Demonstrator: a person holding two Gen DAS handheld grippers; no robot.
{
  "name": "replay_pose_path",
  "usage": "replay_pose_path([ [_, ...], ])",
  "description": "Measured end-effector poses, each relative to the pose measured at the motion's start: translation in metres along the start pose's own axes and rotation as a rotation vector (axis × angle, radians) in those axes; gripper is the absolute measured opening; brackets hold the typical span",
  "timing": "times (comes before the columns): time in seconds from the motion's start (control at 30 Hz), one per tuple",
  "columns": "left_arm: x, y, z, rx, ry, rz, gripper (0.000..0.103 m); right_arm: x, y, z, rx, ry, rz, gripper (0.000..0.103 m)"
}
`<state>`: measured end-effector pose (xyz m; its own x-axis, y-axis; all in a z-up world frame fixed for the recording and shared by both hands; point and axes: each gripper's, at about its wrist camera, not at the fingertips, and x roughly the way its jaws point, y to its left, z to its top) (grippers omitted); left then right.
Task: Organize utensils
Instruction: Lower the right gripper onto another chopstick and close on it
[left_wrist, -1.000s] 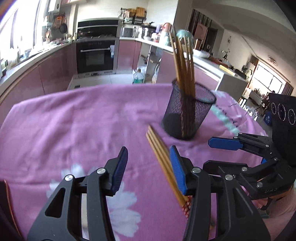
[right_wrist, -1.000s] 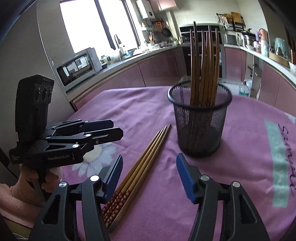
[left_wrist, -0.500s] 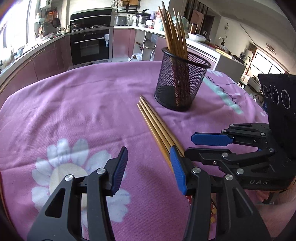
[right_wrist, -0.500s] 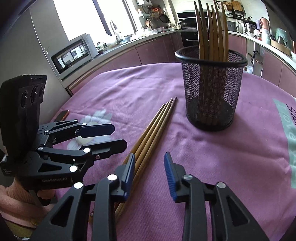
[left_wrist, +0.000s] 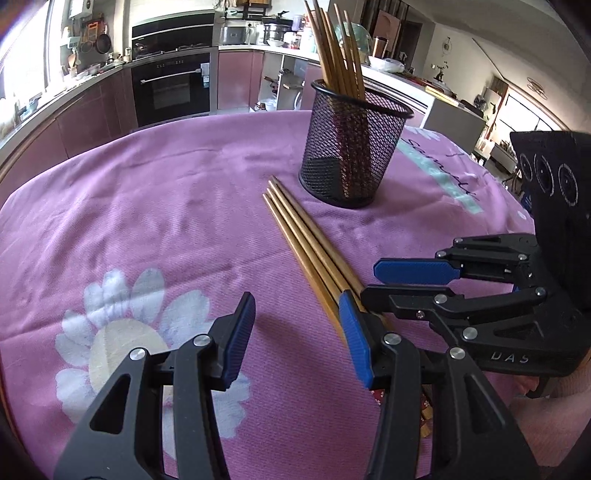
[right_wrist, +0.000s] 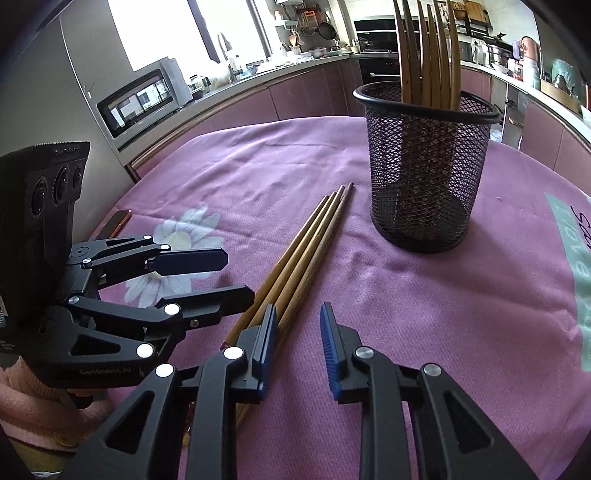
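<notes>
- My left gripper (left_wrist: 295, 332) has its fingers spread over the purple cloth (left_wrist: 147, 221), nothing between them.
- My right gripper (right_wrist: 297, 343) is closing; its jaws are narrow, and only cloth shows in the gap.
- Four loose chopsticks (right_wrist: 306, 251) lie mid-frame, passing under my left-hand finger.
- One mesh holder (right_wrist: 424, 166), upper right, holds about six chopsticks upright.

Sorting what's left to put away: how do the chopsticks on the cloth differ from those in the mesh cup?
The loose chopsticks lie flat, side by side on the purple cloth; the chopsticks in the mesh cup stand upright, fanned out. The loose ones look lighter and golden, the cupped ones darker brown. Both sets are slim, tapered sticks.
</notes>
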<state>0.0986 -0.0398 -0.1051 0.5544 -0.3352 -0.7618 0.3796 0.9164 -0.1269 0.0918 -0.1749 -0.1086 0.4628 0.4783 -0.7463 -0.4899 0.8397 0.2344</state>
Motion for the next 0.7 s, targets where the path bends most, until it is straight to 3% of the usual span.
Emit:
replay_pose_path([
  [0.27,0.006,-0.001,0.003,0.012,0.010,0.024,0.046,-0.001,-0.003,0.000,0.008,0.001,-0.004,0.022],
  [0.53,0.009,0.004,0.007,0.027,0.023,0.052,0.026,0.002,-0.005,0.004,0.010,-0.004,-0.016,0.023],
  [0.7,0.013,0.010,0.012,0.015,0.032,0.058,0.025,0.009,-0.002,0.011,-0.009,-0.007,-0.051,0.022],
])
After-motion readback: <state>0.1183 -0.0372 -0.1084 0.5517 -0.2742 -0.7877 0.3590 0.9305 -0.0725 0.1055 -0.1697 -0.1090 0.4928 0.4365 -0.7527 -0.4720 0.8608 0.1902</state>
